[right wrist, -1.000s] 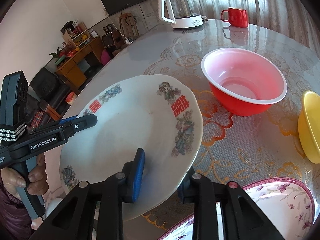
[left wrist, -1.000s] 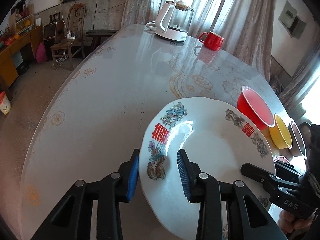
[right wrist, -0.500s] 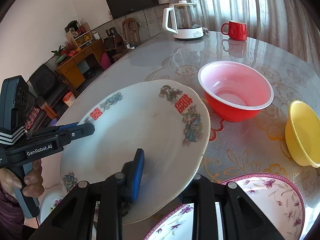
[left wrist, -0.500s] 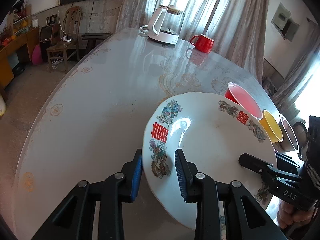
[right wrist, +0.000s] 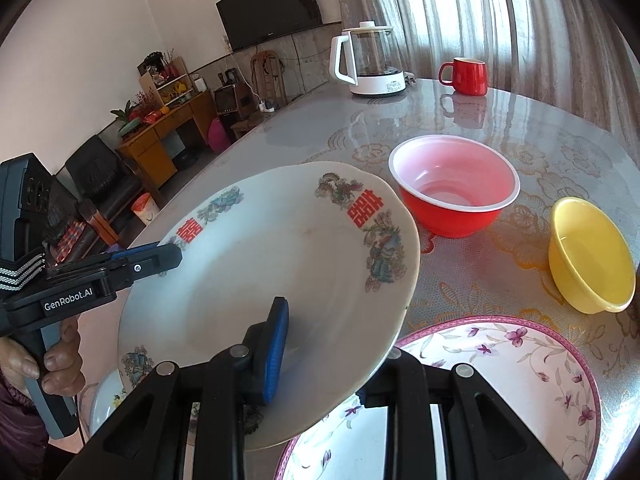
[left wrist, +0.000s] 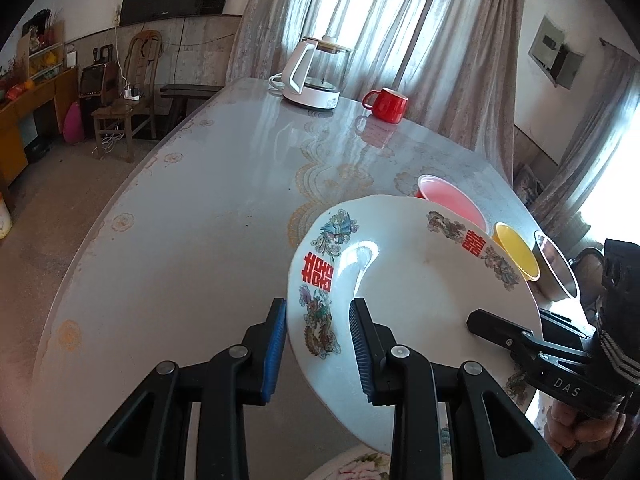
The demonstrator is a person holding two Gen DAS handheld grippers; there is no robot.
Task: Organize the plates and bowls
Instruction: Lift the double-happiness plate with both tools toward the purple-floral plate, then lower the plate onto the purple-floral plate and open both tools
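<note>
Windows: pale curtains, daylight behind.
Wall: dark television.
Furniture: wooden chair, orange cabinet.
Floor: bare grey.

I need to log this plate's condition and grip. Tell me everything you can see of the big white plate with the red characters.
The white plate looks like glazed ceramic, glossy, with a gently scalloped rim bearing red double-happiness characters and coloured dragon and phoenix motifs. Faint brownish smudges mark its centre. It is held tilted above the table, clamped at opposite edges by the left gripper and right gripper, over a floral plate.
</note>
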